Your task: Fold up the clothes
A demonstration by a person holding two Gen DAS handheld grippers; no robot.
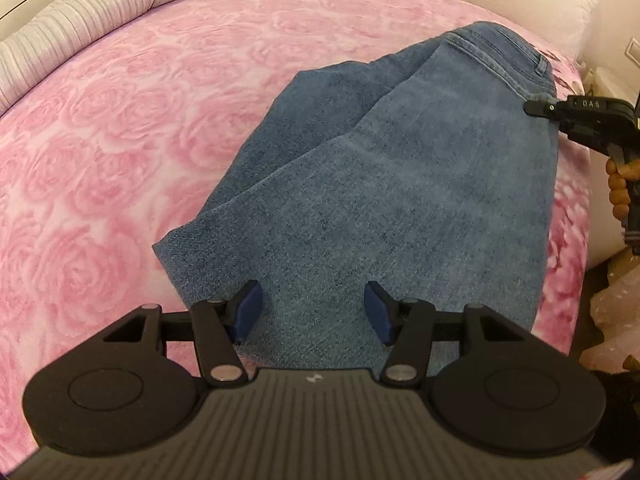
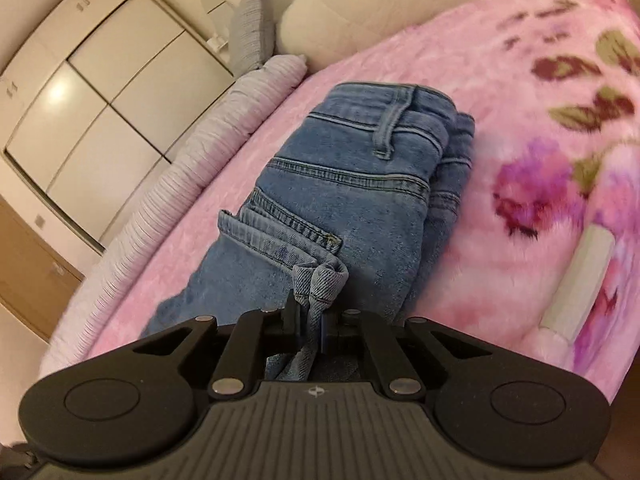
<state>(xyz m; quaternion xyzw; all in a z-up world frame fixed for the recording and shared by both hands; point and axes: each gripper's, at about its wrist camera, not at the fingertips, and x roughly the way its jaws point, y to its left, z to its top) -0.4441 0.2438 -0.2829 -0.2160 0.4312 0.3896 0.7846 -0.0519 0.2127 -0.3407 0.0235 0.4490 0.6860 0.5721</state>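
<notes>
Jeans [image 1: 400, 184], blue denim, lie doubled lengthwise on the pink rose-patterned blanket [image 1: 120, 140], waistband toward the far pillows and legs running back toward the viewer; in the right wrist view the belt loop and back pocket face up. Right gripper [image 2: 310, 326] is clenched on a bunched fold of denim at the hem end, fabric visibly pinched between its pads, probably so that this end can be carried over toward the waistband for the next fold. In the left wrist view the same gripper [image 1: 538, 108] reaches in from the right edge of the cloth. Left gripper [image 1: 312, 312] hangs over the near end of the legs with its blue pads [image 1: 252, 308] apart and nothing between them, released; whether the fingers touch the denim cannot be told. It is placed, by appearance, to take the opposite corner so both ends lift evenly.

Beyond the garment, a ribbed lilac bolster [image 2: 168, 176] borders the blanket, cream pillows [image 2: 344, 20] stand at the head, and pale wardrobe doors [image 2: 80, 100] close the room.
</notes>
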